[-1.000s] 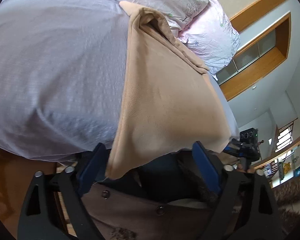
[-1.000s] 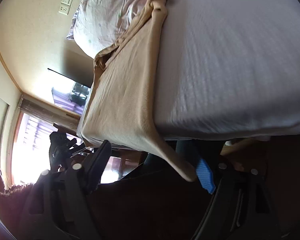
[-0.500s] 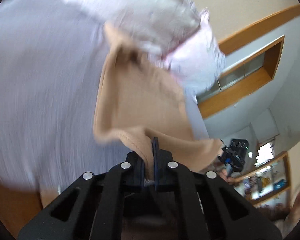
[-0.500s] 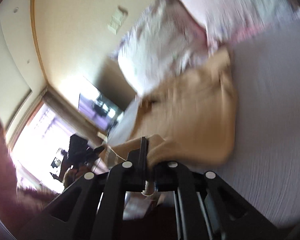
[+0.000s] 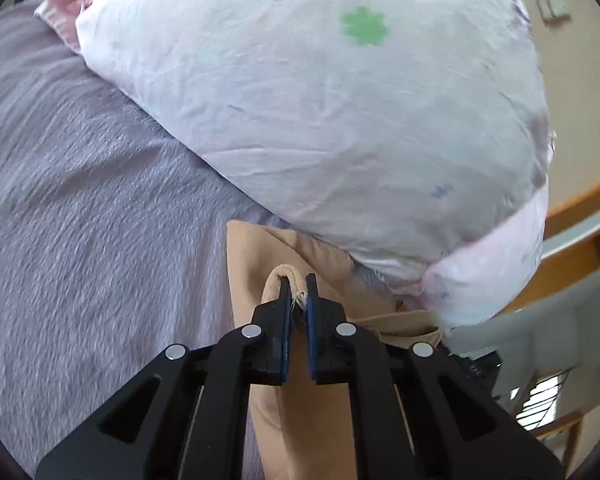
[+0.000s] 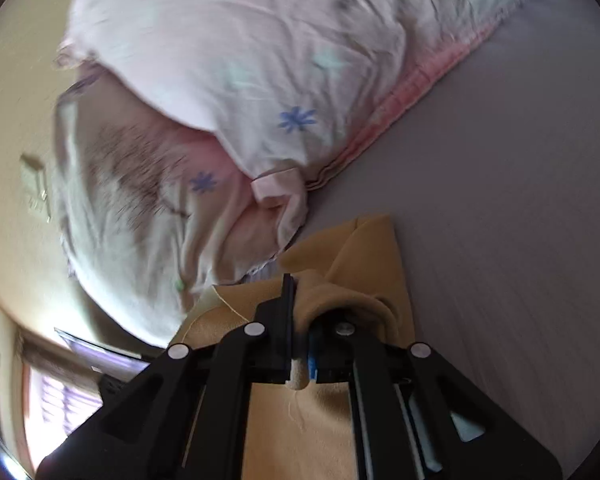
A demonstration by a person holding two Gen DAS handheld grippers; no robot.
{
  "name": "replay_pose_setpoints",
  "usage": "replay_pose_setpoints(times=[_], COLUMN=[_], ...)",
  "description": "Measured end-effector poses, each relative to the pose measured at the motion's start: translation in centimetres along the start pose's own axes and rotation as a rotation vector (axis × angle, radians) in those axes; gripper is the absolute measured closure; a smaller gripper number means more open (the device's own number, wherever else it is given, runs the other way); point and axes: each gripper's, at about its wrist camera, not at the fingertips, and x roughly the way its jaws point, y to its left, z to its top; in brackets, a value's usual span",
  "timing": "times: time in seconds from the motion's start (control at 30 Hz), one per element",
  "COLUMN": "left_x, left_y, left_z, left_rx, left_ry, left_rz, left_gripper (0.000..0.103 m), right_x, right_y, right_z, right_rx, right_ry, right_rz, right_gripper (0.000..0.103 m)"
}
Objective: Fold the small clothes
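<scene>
A tan garment (image 5: 256, 264) lies on the lilac bed sheet (image 5: 92, 200), its far end against a floral pillow. My left gripper (image 5: 298, 284) is shut on a folded tan edge that wraps over its left fingertip, held over the garment's far end. In the right wrist view the same tan garment (image 6: 384, 256) shows below the pillow. My right gripper (image 6: 300, 292) is shut on another tan edge, which drapes over its right finger. Both carried edges are close to the garment's far end by the pillow.
A large white and pink floral pillow (image 5: 340, 112) fills the far side of the bed and also shows in the right wrist view (image 6: 228, 80). Lilac sheet (image 6: 520, 200) stretches to the right. A wall with a socket plate (image 6: 34, 188) and a bright window (image 6: 60, 404) lie left.
Both grippers went from open around the garment's near edge to shut on it. They have carried that edge forward over the garment to the pillow end.
</scene>
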Motion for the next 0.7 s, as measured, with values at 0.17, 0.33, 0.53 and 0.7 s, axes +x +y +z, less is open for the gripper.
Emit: replay_pose_setpoints(times=[0.17, 0.33, 0.53, 0.7], left_x=[-1.5, -5.0, -5.2, -2.3], left_y=[3.1, 4.4, 1.6, 0.6], left_z=[1.7, 1.6, -3.5, -6.1], left_rx=[-0.146, -0.150, 0.074, 0.105], left_ry=[-0.107, -0.152, 0.075, 0.218], left_rz=[-0.062, -0.077, -0.087, -0.080], left_gripper=[0.059, 0.022, 0.022, 0.022], right_x=[1.5, -1.1, -5.7, -5.6], right_y=[-0.5, 0.4, 1.0, 2.5], right_z=[1.4, 3.4, 0.8, -3.0], right_rx=[0.077, 0.030, -0.068, -0.131], right_ry=[-0.016, -0.173, -0.159, -0.069], right_rz=[0.013, -0.026, 0.052, 0.063], right_gripper=[0.045, 0.032, 0.019, 0.018])
